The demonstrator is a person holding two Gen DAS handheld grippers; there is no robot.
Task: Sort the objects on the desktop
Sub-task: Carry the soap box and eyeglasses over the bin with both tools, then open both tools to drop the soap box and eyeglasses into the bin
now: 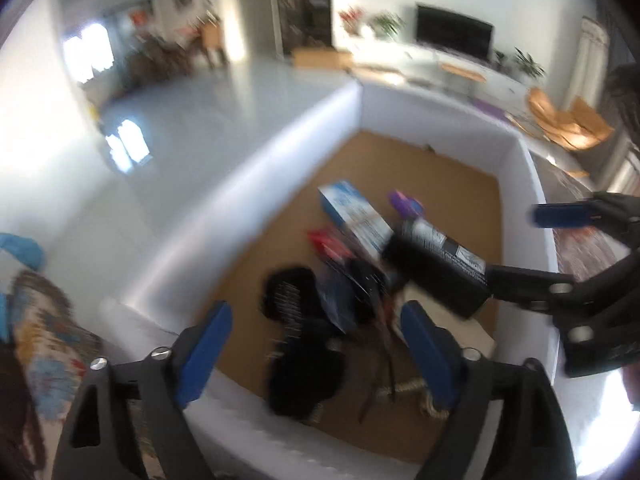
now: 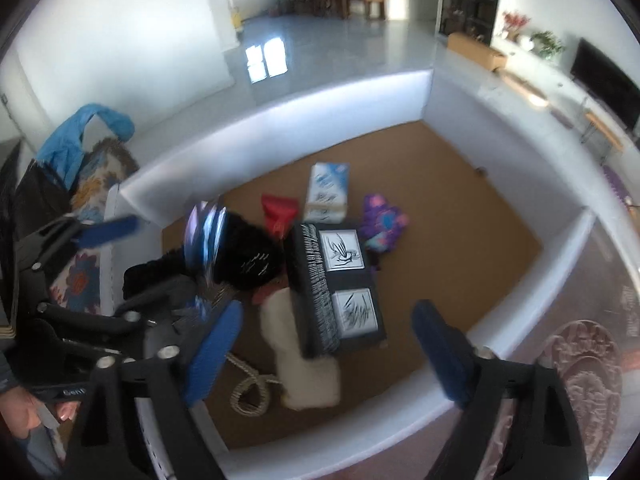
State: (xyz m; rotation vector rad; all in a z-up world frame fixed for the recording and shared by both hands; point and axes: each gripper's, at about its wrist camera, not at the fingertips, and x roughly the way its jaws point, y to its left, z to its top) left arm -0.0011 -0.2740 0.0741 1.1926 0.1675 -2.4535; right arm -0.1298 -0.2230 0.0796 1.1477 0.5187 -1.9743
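A white-walled box with a brown floor holds the objects. In the right wrist view a black box with white pictures lies in the middle, with a blue-white carton, a red packet, a purple toy, a black brush, a white cloth bag with rope. My right gripper is open and empty above the black box. My left gripper is open and empty above the black brush. The black box lies at right there.
A patterned rug and a blue bag lie left of the box. An engraved brown surface lies right of it. Beyond are a shiny floor, a TV cabinet and wooden chairs.
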